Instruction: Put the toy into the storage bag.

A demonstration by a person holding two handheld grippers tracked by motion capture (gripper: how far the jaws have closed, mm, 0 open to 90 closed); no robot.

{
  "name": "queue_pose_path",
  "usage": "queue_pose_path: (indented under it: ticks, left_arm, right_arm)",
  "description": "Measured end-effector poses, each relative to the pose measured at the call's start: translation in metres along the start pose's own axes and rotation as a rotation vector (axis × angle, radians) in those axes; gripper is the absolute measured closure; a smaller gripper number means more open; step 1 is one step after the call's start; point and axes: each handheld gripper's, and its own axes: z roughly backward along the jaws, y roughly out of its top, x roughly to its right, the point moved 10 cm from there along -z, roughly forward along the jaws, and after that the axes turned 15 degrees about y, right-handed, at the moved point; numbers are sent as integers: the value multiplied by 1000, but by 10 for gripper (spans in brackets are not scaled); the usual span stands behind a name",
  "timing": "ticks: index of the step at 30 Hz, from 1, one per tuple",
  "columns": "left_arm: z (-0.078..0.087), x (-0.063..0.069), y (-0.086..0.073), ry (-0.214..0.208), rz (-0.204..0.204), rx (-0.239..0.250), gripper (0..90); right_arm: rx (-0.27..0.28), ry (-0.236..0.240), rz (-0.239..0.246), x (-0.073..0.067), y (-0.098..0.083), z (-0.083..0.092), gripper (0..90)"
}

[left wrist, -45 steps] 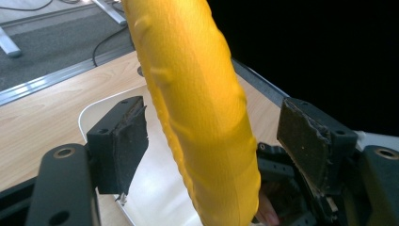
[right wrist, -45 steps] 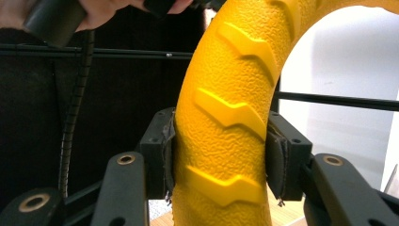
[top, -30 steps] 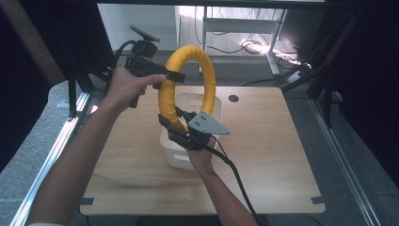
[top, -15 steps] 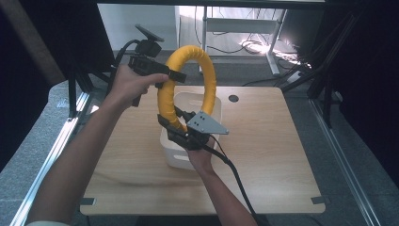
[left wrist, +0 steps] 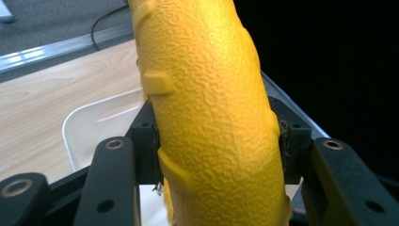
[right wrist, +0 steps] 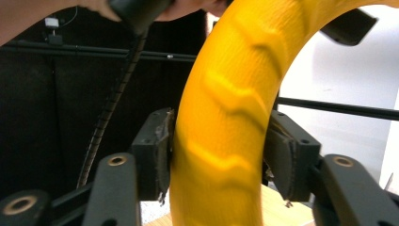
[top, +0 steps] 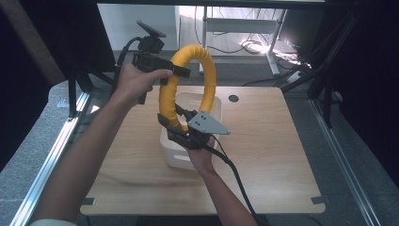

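I hold a yellow ring (top: 188, 84) upright in the air above the table (top: 263, 155), one tool on each end of its arc. My left gripper (top: 176, 71) is up at the ring's upper left part, and its jaws are clamped on the yellow tube; in the left gripper view the ring (left wrist: 211, 122) fills the gap between the two black pads (left wrist: 147, 141), and both pads press against its rough, pebbled skin. My right gripper (top: 170, 126) sits lower, at the ring's bottom left end, with the grey three-cornered plate (top: 207, 123) on top of it. Its jaws have just been opening: in the right gripper view the ring (right wrist: 230, 132) stands between the pads, the left pad (right wrist: 157, 150) is just at the tube's edge, and the right pad (right wrist: 282, 155) looks just clear of it, so I read that grip as let go, though the picture is a little blurred there. The ring has raised ribs winding along it. Under the ring, on the pale wooden table, stands a white tub (top: 181, 150), and my right hand (top: 200, 155) is in front of it. In the left gripper view the tub's rounded rim (left wrist: 89, 127) shows below and behind the ring. A small dark hole (top: 233, 99) lies in the table top, off to the right of the ring.
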Motion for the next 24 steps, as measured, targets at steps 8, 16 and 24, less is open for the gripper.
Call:
queue_pose_path:
  ticks: [8,16,24]
  left_arm:
    - [-6,1,5,29,-12,-25,489]
    - [-3,-1,9,57,-36,-41,491]
    - [-2,1,13,65,-58,-54,491]
  right_arm:
    - [-11,30,19,-10,-3,1,452]
    - [-18,56,27,-23,-8,16,439]
    - [-34,83,45,-40,-17,35,438]
